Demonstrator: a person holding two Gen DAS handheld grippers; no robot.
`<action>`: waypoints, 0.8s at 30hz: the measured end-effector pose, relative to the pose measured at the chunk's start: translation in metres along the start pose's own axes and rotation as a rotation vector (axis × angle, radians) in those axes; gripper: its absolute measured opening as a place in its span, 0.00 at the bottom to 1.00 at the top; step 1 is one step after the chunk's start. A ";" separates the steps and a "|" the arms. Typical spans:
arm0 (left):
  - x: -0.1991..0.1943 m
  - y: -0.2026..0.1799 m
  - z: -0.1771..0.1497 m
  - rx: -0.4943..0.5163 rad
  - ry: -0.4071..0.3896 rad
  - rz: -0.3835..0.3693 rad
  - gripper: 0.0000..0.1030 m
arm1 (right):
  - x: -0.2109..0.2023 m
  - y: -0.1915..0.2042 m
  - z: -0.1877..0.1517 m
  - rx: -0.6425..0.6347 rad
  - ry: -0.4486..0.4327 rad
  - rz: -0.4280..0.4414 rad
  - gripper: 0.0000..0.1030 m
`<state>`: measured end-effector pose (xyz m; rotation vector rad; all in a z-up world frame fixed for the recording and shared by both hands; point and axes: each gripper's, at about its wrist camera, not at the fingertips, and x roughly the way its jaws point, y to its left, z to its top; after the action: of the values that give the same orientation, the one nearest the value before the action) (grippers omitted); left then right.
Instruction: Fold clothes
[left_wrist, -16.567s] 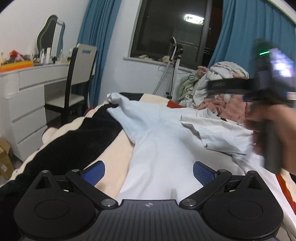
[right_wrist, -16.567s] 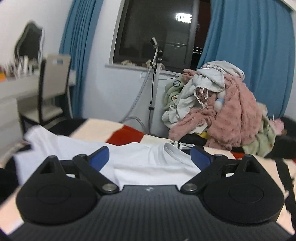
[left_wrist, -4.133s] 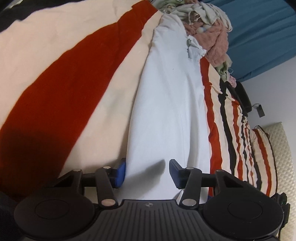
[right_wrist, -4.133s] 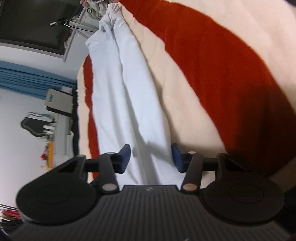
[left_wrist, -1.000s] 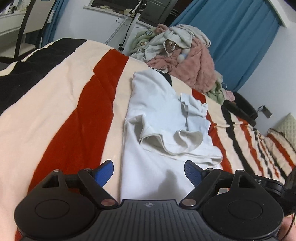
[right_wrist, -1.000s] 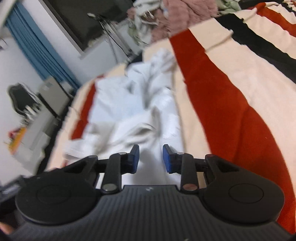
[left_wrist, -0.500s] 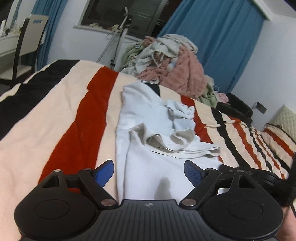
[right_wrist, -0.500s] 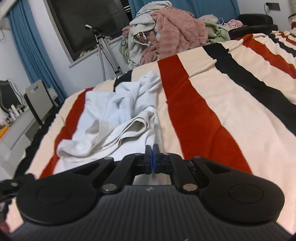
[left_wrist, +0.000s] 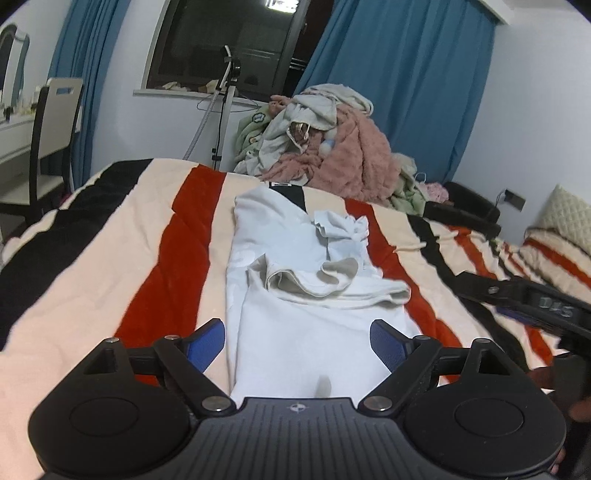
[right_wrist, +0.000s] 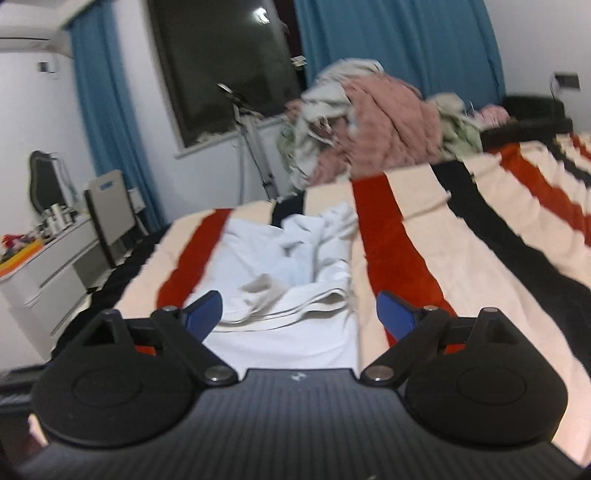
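Your left gripper (left_wrist: 297, 341) is wide open and holds nothing; its blue pads (left_wrist: 205, 341) stand apart in the lower middle of the frame, above the white garment (left_wrist: 306, 302). Your right gripper (right_wrist: 299, 314) is also spread wide and empty. The garment lies in the centre of both views on the striped blanket (left_wrist: 110, 258), soft cotton, folded long and narrow, with a crumpled hem on top. At the upper centre a heap of clothes (left_wrist: 325, 147) has a fluffy pink piece.
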<state>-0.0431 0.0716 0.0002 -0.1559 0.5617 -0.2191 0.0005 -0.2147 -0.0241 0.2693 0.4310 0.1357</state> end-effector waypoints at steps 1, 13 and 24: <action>-0.005 -0.001 -0.002 0.011 0.002 0.004 0.85 | -0.007 0.002 -0.003 -0.005 -0.006 -0.002 0.89; 0.027 0.031 -0.032 -0.334 0.255 -0.183 0.86 | -0.008 -0.038 -0.041 0.435 0.213 0.104 0.89; 0.092 0.096 -0.054 -0.867 0.279 -0.199 0.31 | 0.046 -0.078 -0.089 0.891 0.322 0.116 0.28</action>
<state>0.0190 0.1373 -0.1111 -1.0377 0.8947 -0.1785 0.0093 -0.2603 -0.1420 1.1603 0.7831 0.0930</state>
